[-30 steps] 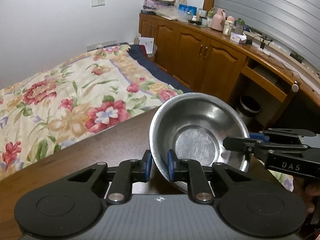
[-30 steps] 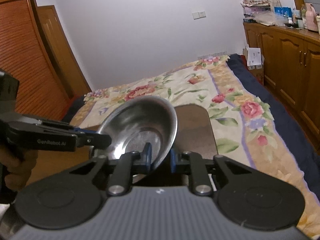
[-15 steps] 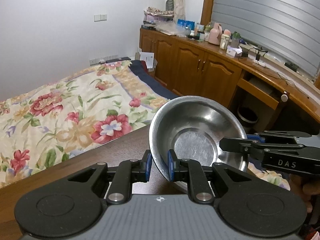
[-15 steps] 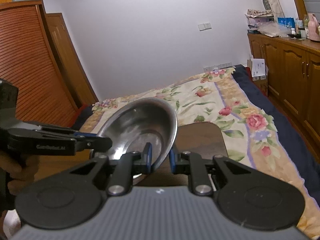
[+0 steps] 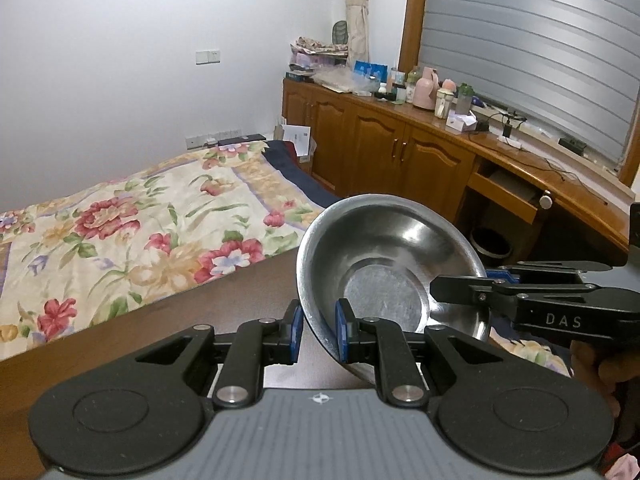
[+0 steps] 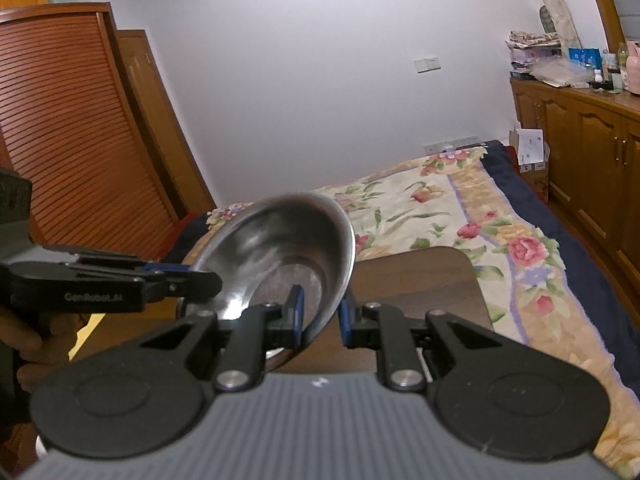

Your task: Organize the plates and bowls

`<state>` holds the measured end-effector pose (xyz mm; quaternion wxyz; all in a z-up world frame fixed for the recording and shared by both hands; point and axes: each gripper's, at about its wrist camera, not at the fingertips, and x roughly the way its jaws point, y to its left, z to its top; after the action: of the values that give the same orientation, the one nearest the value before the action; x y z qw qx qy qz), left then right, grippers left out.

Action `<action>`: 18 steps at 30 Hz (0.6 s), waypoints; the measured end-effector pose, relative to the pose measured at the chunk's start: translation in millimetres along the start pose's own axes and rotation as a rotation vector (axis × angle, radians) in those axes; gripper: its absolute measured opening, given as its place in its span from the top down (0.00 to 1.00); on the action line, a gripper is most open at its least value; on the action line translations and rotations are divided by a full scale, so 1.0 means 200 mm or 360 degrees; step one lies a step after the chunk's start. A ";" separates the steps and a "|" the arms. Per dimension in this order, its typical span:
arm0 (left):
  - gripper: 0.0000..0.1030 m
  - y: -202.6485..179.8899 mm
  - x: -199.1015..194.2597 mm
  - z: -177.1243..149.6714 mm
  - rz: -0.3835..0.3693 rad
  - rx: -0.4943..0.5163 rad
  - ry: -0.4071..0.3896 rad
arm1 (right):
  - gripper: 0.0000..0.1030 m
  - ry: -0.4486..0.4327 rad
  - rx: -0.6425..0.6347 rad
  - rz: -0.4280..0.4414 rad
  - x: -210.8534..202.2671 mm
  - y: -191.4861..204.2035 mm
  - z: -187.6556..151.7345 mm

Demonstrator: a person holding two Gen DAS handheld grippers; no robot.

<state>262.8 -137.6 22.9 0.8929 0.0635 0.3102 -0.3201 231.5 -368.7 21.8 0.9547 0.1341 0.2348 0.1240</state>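
Note:
A steel bowl (image 5: 384,264) is held in the air above a dark wooden table (image 5: 208,316), gripped from both sides. My left gripper (image 5: 318,332) is shut on the bowl's near left rim. The right gripper (image 5: 460,288) reaches in from the right and clamps the opposite rim. In the right wrist view the same bowl (image 6: 280,248) is tilted, my right gripper (image 6: 320,314) is shut on its right rim, and the left gripper (image 6: 200,280) holds its left edge. No other plates or bowls show.
Beyond the table (image 6: 420,288) lies a bed with a floral cover (image 5: 140,220). A wooden cabinet run (image 5: 400,152) with bottles and clutter lines the right wall. A slatted wooden wardrobe (image 6: 72,140) stands at the left.
Both grippers have lifted the bowl higher; the table and bed sit lower in both views. The grips on the rim are unchanged.

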 end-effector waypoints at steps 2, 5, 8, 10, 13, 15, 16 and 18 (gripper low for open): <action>0.82 0.00 -0.04 -0.04 0.0001 -0.0009 -0.0004 | 0.81 0.0006 -0.0008 0.0006 -0.01 0.02 -0.02; 0.82 0.01 -0.09 -0.09 0.0001 -0.0028 -0.0008 | 0.81 0.0021 -0.0019 0.0015 -0.03 0.06 -0.05; 0.82 0.02 -0.14 -0.14 0.0005 -0.0043 -0.0007 | 0.80 0.0048 -0.0031 0.0021 -0.05 0.10 -0.09; 0.82 0.01 -0.18 -0.18 0.0007 -0.0051 -0.0009 | 0.80 0.0063 -0.0039 0.0026 -0.06 0.13 -0.12; 0.82 0.01 -0.24 -0.24 0.0011 -0.0067 -0.0017 | 0.80 0.0075 -0.0045 0.0037 -0.08 0.17 -0.15; 0.82 0.01 -0.28 -0.28 0.0013 -0.0088 -0.0020 | 0.80 0.0087 -0.0046 0.0049 -0.09 0.19 -0.17; 0.82 0.01 -0.30 -0.31 0.0013 -0.0100 -0.0019 | 0.80 0.0096 -0.0047 0.0056 -0.10 0.20 -0.18; 0.82 0.01 -0.34 -0.36 0.0011 -0.0122 -0.0021 | 0.80 0.0113 -0.0051 0.0072 -0.11 0.22 -0.19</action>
<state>187.3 -77.5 5.8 0.8978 0.0282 0.3162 -0.3053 187.0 -326.3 11.2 0.9448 0.1195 0.2635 0.1539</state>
